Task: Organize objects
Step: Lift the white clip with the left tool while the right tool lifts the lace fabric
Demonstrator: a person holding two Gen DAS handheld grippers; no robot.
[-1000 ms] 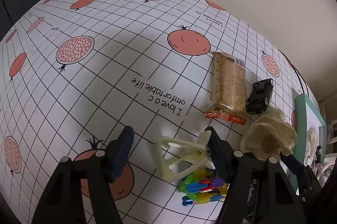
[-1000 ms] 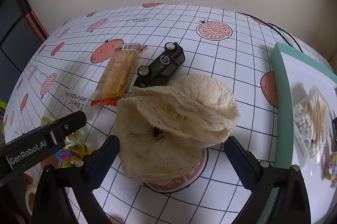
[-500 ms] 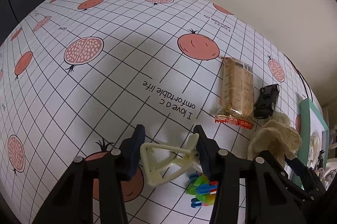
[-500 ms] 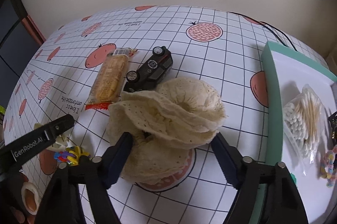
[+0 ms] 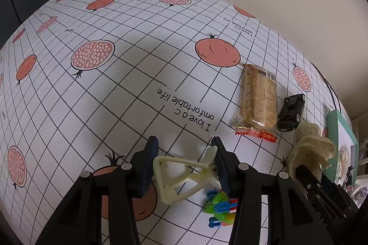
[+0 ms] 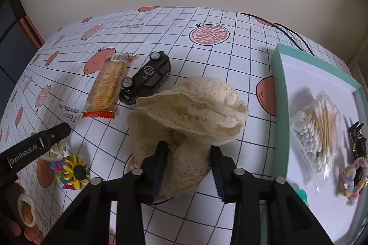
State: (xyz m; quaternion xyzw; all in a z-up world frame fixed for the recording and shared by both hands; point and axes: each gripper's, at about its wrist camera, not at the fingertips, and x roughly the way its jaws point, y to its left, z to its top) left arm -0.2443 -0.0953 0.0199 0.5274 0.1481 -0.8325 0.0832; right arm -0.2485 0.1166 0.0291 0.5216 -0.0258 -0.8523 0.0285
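Left wrist view shows the left gripper [image 5: 184,159] low over the bench [image 5: 128,88], its fingers [image 5: 149,162] closed most of the way onto a cream plastic frame [image 5: 177,176] that spans the gap between them. The frame is thin, open and stiff; it looks light, and its narrow bars could twist or slip out of a sideways pinch, so a hold across the thicker joint would likely be safer. Just right of it, on the bench, lies a cluster of coloured clips [image 5: 220,206]. Further right sit a wrapped biscuit pack [image 5: 257,104] and, just beside it, a black toy car [image 5: 292,113] tipped on its side.

Right wrist view shows the right gripper [image 6: 188,164] with fingers drawn in around the near fold of a cream crocheted hat [image 6: 191,113], which rests on the bench between the car and the teal tray [image 6: 279,95]. The hat is soft and floppy, probably very light; pinched at one fold, it will likely sag and trail, so it wants a deep bite of bunched fabric. The tray holds a bag of cotton swabs [image 6: 317,130], a pastel scrunchie [image 6: 352,178] and a dark hair clip [image 6: 357,141].
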